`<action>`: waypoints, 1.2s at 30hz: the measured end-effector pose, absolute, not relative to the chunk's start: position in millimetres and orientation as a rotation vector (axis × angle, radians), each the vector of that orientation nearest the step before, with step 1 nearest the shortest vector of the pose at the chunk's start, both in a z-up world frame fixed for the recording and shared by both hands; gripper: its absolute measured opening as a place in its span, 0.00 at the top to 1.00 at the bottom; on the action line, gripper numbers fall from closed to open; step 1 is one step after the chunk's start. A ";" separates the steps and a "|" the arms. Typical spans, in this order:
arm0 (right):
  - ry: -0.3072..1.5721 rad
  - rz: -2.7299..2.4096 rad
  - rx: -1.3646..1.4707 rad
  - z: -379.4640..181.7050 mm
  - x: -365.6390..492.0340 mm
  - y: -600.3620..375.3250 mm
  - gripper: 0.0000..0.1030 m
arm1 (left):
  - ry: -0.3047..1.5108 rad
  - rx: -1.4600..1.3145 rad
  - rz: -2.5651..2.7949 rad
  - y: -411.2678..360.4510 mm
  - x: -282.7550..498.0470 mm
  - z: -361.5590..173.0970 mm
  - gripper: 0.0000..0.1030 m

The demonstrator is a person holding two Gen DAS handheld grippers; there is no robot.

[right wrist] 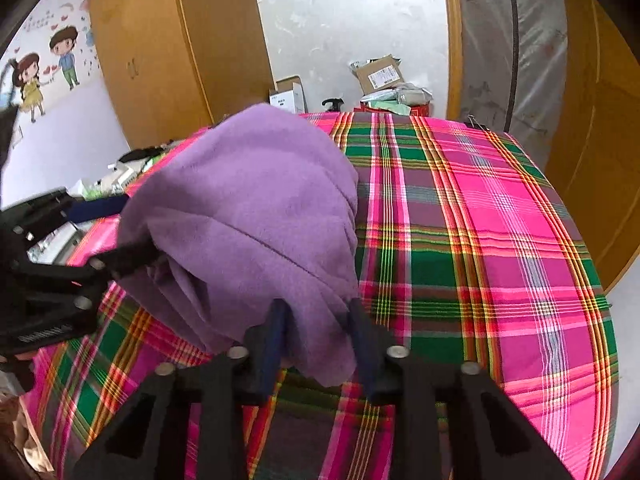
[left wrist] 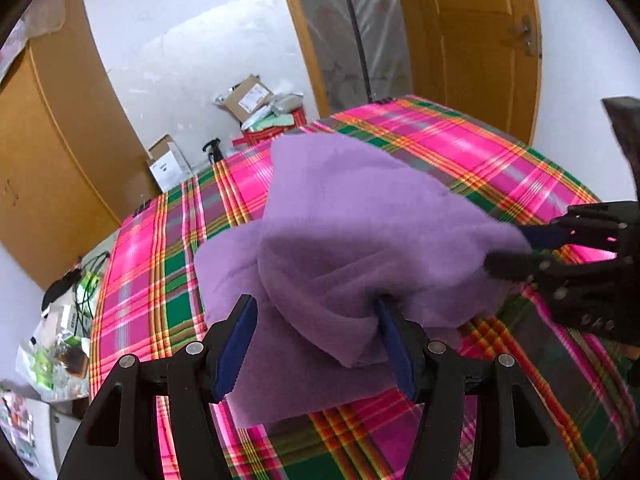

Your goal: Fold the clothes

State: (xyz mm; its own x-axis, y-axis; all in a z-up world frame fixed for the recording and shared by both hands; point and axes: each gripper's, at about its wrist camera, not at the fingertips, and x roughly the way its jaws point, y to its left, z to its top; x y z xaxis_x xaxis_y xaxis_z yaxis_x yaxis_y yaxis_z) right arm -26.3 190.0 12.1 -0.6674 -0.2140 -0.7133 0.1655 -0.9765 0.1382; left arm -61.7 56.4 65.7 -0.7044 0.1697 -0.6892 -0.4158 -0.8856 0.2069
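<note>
A purple fleece garment (left wrist: 340, 220) (right wrist: 248, 200) is bunched up and lifted off a table covered in pink and green plaid cloth (left wrist: 460, 152) (right wrist: 480, 240). My left gripper (left wrist: 316, 320) (right wrist: 120, 232) has its fingers wide apart; the fabric sags between them and folds around the right-hand finger. My right gripper (right wrist: 318, 332) (left wrist: 520, 250) is shut on a thick bunch of the garment's other end, with a loose corner hanging below its pads. The two grippers face each other across the garment.
A wooden wardrobe (left wrist: 48, 160) (right wrist: 160, 52) stands beyond the table's far left. Cardboard boxes (left wrist: 248, 96) (right wrist: 380, 72) sit on the floor behind the table. A wooden door (left wrist: 472, 40) and plastic sheeting (left wrist: 352, 28) are behind it, with clutter and cables (left wrist: 64, 320) left.
</note>
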 end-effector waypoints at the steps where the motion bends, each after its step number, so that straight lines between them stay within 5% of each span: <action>1: -0.105 -2.699 1.148 14.3 -25.5 191.6 0.83 | 0.493 -0.999 2.584 56.1 -62.3 65.6 0.38; 5: -0.150 -2.748 1.075 27.7 -22.0 198.1 0.92 | 0.452 -1.011 2.572 54.8 -64.9 65.2 0.38; 14: -0.208 -2.820 0.888 63.3 2.7 202.4 0.94 | 0.365 -1.033 2.545 52.2 -70.2 64.5 0.38; 36: -0.272 -2.724 0.766 85.1 15.7 190.9 0.94 | 0.618 -0.853 2.547 88.8 -68.8 76.4 0.38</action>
